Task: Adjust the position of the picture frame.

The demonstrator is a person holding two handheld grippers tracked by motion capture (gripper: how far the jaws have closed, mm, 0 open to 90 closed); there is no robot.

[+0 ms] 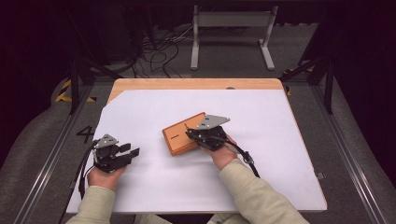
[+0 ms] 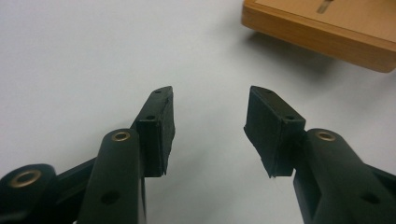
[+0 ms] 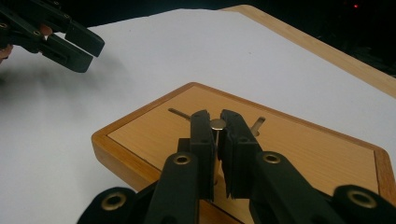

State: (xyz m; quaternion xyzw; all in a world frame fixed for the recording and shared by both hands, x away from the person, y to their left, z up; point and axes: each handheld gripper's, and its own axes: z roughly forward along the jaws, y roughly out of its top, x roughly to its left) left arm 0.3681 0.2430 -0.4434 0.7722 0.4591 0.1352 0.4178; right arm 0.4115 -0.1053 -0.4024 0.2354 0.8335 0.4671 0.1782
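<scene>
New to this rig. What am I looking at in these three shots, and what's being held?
No robot here: a person holds a two-jaw hand tool in each hand. The high view looks down on a table covered with a white sheet; the other two cameras ride on the tools and look along their jaws. A flat wooden board lies on the sheet. The right gripper is shut on a thin metal pin with a round flat head, above the board. The left gripper hangs open over the bare sheet, holding nothing.
</scene>
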